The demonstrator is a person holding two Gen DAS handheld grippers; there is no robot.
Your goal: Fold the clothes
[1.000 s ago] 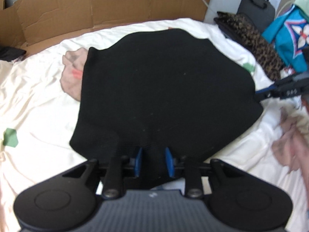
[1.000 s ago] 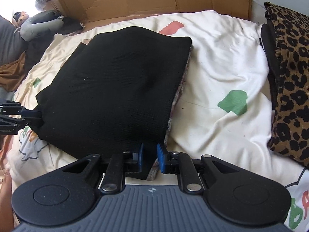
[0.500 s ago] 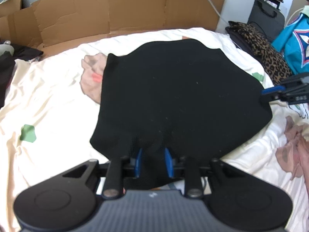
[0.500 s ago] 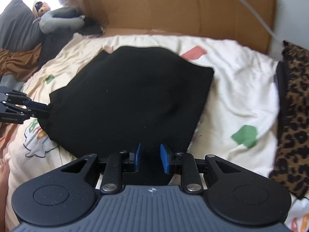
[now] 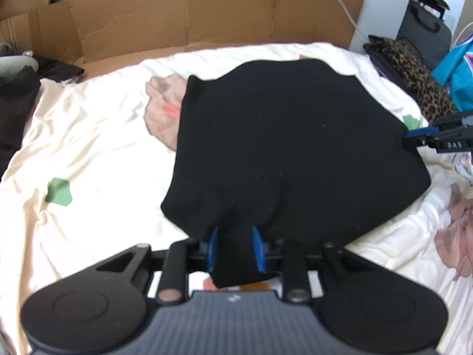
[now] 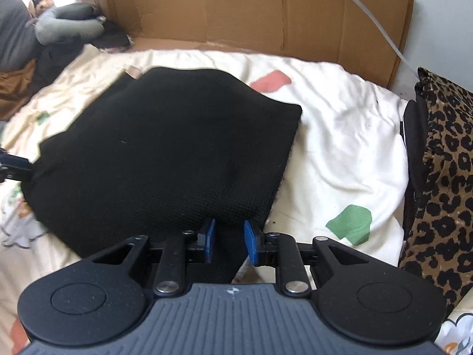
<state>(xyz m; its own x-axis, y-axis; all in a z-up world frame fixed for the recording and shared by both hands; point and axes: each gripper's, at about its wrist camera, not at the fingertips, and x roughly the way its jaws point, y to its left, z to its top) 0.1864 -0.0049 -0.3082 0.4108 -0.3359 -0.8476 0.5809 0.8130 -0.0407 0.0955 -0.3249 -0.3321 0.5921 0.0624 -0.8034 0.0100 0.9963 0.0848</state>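
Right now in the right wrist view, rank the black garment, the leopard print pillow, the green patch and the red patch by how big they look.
1. black garment
2. leopard print pillow, partly cut off
3. green patch
4. red patch, though farther away, so unsure against green.

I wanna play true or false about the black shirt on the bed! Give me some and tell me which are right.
1. The left gripper has the black garment between its blue fingers. True.
2. The right gripper holds nothing. False: black cloth sits between its fingers too.
3. The garment lies on a white printed bedsheet. True.
4. A leopard-print cushion lies on top of the garment. False: it sits apart, at the bed's edge.
5. Brown cardboard stands behind the bed. True.
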